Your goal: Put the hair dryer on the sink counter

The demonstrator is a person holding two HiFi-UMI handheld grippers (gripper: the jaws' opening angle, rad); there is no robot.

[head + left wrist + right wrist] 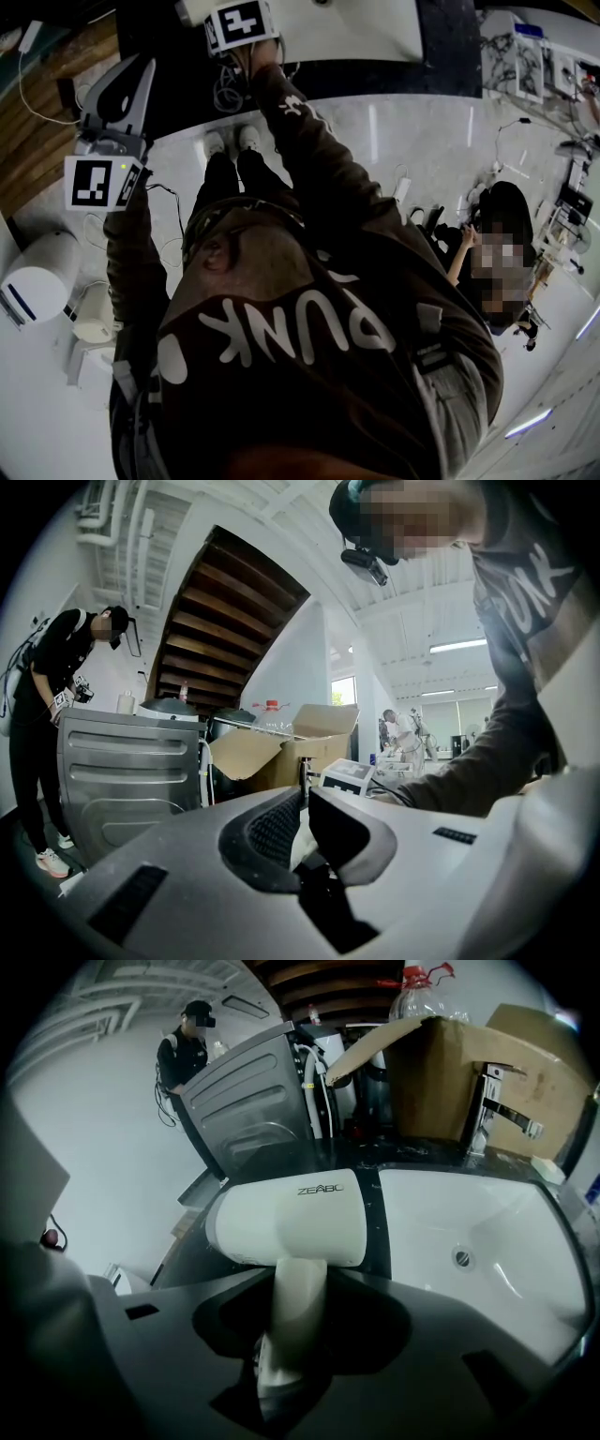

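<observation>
Right tool (300, 1285) slackened, hair dryer (286, 1222) handle loose between its pads (left tool (302, 822) clenched, empty). Risk: snagged on withdrawal, barrel rolls off tabletop (422, 1155) right into basin (487, 1232).

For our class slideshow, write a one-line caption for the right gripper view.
White hair dryer, handle between the right gripper's open jaws, over the dark counter beside the sink.

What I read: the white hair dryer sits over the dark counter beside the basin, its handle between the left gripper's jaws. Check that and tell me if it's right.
One thing is wrong: the hair dryer's handle stands between the right gripper's jaws, not the left gripper's. The right gripper view shows it. The rest holds: dark counter, beside the basin.
</observation>
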